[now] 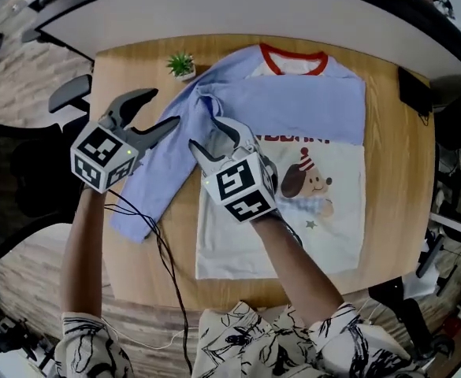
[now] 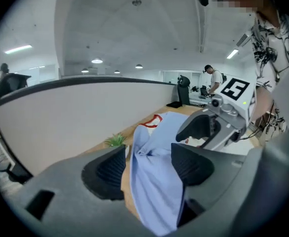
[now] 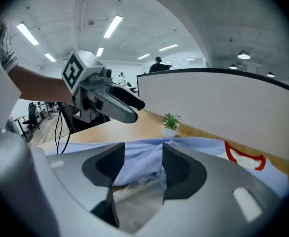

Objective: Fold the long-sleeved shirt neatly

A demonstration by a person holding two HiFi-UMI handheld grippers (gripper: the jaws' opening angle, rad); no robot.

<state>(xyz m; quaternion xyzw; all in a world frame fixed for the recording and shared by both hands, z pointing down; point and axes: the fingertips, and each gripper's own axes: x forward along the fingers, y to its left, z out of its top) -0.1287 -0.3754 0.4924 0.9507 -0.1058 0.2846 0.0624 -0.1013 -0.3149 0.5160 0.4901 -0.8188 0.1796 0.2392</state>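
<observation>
The long-sleeved shirt (image 1: 293,109) lies flat on the wooden table (image 1: 143,61), collar away from me. It has blue shoulders and sleeves, a red collar (image 1: 293,61) and a white body with a dog print. Its left sleeve (image 1: 155,183) runs down toward the table's left edge. My left gripper (image 1: 165,107) hovers open over that sleeve's upper part; in the left gripper view the blue sleeve (image 2: 154,191) shows in the gap, untouched by the pads. My right gripper (image 1: 204,132) stands open over the bunched cloth at the shoulder (image 3: 139,154), with nothing pinched.
A small potted plant (image 1: 182,64) stands at the table's far left, beside the shoulder. A black box (image 1: 414,91) sits at the far right edge. A grey partition (image 1: 254,6) runs behind the table, and a black chair (image 1: 25,172) is left of it. A cable (image 1: 163,250) hangs from my left gripper.
</observation>
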